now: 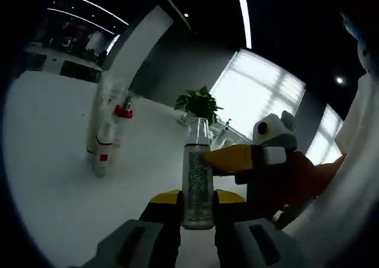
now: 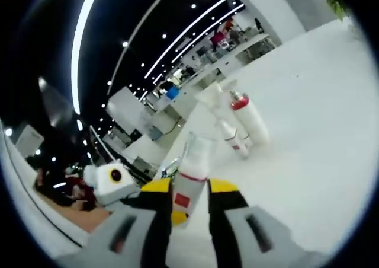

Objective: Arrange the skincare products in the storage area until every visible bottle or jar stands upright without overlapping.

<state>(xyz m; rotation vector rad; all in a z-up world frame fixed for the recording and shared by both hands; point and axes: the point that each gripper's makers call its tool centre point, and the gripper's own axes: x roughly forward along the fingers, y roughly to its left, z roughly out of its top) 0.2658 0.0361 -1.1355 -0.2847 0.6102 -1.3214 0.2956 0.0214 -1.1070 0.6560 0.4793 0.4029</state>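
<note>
Left gripper, frame bottom centre, pinches an upright clear-capped printed white bottle. Right gripper apparently pinches a red-labelled white bottle at lower centre.

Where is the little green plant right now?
In the left gripper view, the leafy green potted plant stands at the far edge of the white table, by the bright window, just behind the clear bottle between the left gripper jaws.

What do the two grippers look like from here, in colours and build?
The left gripper has two grey jaws with yellow pads at the tips. The right gripper is the same build: grey jaws, yellow tips. Where the right gripper enters the left gripper view, it has a yellow finger, a dark body and a white box. No cables or sleeves can be made out.
</note>
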